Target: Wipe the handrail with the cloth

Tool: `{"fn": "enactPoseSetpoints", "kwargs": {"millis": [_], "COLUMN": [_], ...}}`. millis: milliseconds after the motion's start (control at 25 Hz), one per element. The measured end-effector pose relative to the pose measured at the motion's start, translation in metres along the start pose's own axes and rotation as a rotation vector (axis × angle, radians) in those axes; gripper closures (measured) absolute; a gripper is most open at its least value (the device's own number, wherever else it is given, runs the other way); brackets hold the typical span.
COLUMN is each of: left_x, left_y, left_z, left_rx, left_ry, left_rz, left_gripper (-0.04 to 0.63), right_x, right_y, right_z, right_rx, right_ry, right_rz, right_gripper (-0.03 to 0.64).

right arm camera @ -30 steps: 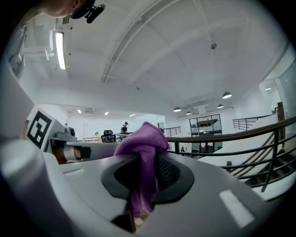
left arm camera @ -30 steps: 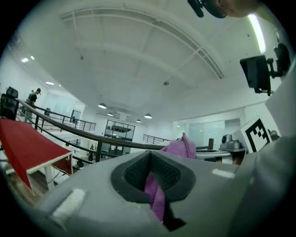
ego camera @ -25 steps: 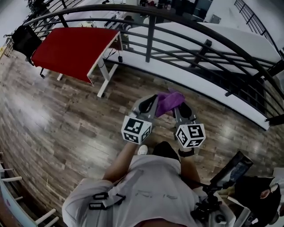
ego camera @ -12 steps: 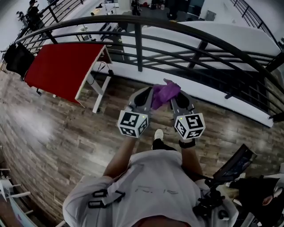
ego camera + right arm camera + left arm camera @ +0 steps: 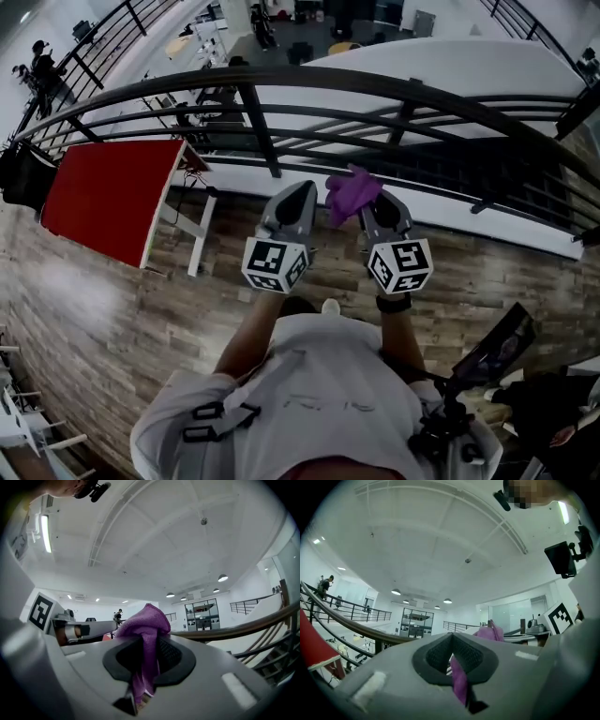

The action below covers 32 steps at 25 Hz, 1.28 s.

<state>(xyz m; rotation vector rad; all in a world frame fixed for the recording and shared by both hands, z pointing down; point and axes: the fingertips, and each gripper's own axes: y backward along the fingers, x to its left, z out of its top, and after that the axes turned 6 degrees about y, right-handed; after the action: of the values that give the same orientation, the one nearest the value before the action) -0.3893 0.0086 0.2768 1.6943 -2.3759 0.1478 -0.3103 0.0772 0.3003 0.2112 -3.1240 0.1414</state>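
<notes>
A dark curved handrail [image 5: 375, 84] tops the railing just ahead of me; it also shows as a handrail [image 5: 347, 623] at the left and a handrail [image 5: 243, 626] at the right. The purple cloth [image 5: 352, 192] bunches up at the tip of my right gripper [image 5: 375, 202], a little below the rail. In the right gripper view the right gripper [image 5: 147, 653] is shut on the cloth [image 5: 143, 623]. My left gripper [image 5: 302, 192] is held beside it. In its own view the left gripper [image 5: 451, 651] is shut, with a thin strip of cloth [image 5: 459, 681] pinched between the pads.
A red table [image 5: 112, 192] stands on the wooden floor [image 5: 103, 309] at the left. Beyond the railing lies a white ledge [image 5: 450, 211] and a lower level. A person [image 5: 42, 61] stands far off at upper left. Dark equipment [image 5: 492, 352] sits at lower right.
Both grippers have risen toward the handrail, which now lies closer. The cloth, which was spread across both gripper tips, now bunches at the right gripper.
</notes>
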Motion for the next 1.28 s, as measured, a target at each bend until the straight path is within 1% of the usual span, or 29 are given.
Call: {"fn": "enactPoseSetpoints", "kwargs": {"millis": [120, 200, 360, 480, 560, 680, 800, 920, 1000, 1120, 1280], "left_x": [0.017, 0.035, 0.100, 0.157, 0.196, 0.253, 0.304, 0.346, 0.367, 0.389, 0.411], "left_y": [-0.029, -0.044, -0.071, -0.100, -0.128, -0.162, -0.183, -0.196, -0.201, -0.202, -0.199], "left_z": [-0.009, -0.010, -0.016, -0.023, -0.019, 0.006, 0.033, 0.045, 0.046, 0.050, 0.056], "left_rx": [0.055, 0.075, 0.063, 0.056, 0.056, 0.019, -0.016, -0.023, -0.012, -0.011, -0.016], "left_ry": [0.008, 0.013, 0.034, 0.045, 0.036, 0.031, 0.032, 0.043, 0.063, 0.071, 0.084], "left_rz": [0.027, 0.048, 0.078, 0.095, 0.126, 0.172, 0.194, 0.223, 0.243, 0.275, 0.322], "left_gripper": [0.595, 0.595, 0.595, 0.595, 0.595, 0.595, 0.595, 0.595, 0.595, 0.595, 0.595], "right_x": [-0.022, -0.030, -0.027, -0.027, -0.033, -0.033, -0.027, -0.026, -0.026, -0.024, -0.021], "right_y": [-0.026, -0.046, -0.106, -0.166, -0.215, -0.289, -0.350, -0.394, -0.416, -0.449, -0.487], "right_z": [-0.010, -0.012, -0.035, -0.049, -0.041, -0.017, 0.003, 0.009, 0.009, 0.011, 0.023], "right_rx": [0.040, 0.053, 0.095, 0.127, 0.128, 0.121, 0.103, 0.107, 0.125, 0.149, 0.132], "right_ry": [-0.045, -0.056, -0.042, -0.078, -0.094, -0.041, -0.015, -0.010, -0.013, 0.009, 0.038], "right_rz": [0.016, 0.025, 0.043, 0.078, 0.111, 0.158, 0.183, 0.199, 0.214, 0.247, 0.289], "right_gripper": [0.561, 0.561, 0.561, 0.561, 0.561, 0.561, 0.561, 0.561, 0.561, 0.561, 0.561]}}
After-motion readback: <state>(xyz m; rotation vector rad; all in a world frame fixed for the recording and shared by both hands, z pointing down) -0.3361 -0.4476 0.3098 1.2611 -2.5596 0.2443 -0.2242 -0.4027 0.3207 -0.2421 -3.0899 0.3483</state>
